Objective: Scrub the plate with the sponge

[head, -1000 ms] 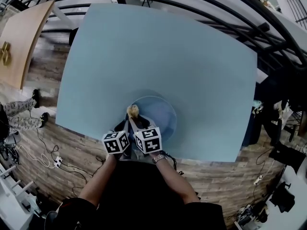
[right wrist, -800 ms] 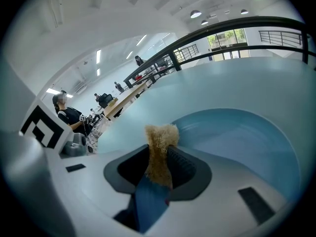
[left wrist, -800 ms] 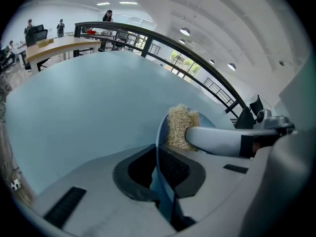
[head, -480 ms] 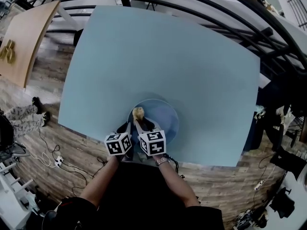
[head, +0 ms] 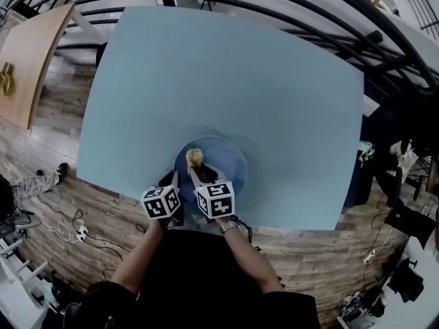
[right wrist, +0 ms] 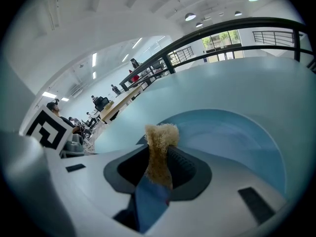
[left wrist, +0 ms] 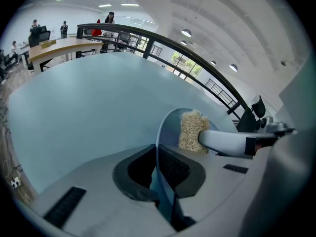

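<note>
A round blue plate lies near the front edge of the light blue table. My left gripper is shut on the plate's near-left rim, which runs between its jaws. My right gripper is shut on a tan fibrous sponge with a blue backing. The sponge rests over the plate's left part. In the left gripper view the sponge stands against the plate's inner face, with the right gripper's pale finger behind it.
A black curved railing runs round the table's far side. A wooden desk stands at the far left. Cables and a power strip lie on the wooden floor. People stand far off in the room.
The two grippers with the plate and sponge stay in much the same place; the sponge has shifted slightly over the plate's left part. The head view has moved a little.
</note>
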Motion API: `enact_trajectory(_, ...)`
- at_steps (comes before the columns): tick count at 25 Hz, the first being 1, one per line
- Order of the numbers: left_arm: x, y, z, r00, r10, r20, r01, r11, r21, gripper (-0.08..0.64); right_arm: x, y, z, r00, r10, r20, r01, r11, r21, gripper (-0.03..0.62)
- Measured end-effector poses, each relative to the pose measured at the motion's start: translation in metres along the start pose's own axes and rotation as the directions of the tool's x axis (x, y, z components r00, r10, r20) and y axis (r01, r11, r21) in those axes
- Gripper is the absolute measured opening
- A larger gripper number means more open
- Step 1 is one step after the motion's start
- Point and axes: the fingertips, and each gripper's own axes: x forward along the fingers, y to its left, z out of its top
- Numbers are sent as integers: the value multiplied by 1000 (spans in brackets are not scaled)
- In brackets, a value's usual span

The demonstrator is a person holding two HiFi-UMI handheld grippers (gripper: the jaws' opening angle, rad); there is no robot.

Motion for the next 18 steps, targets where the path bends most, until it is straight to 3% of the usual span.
enact_trajectory(18, 3, 3, 2, 1000, -2, 2, 2, 1000, 8, 5, -31, -51, -1, 993, -110, 44, 107, 991, 76, 112)
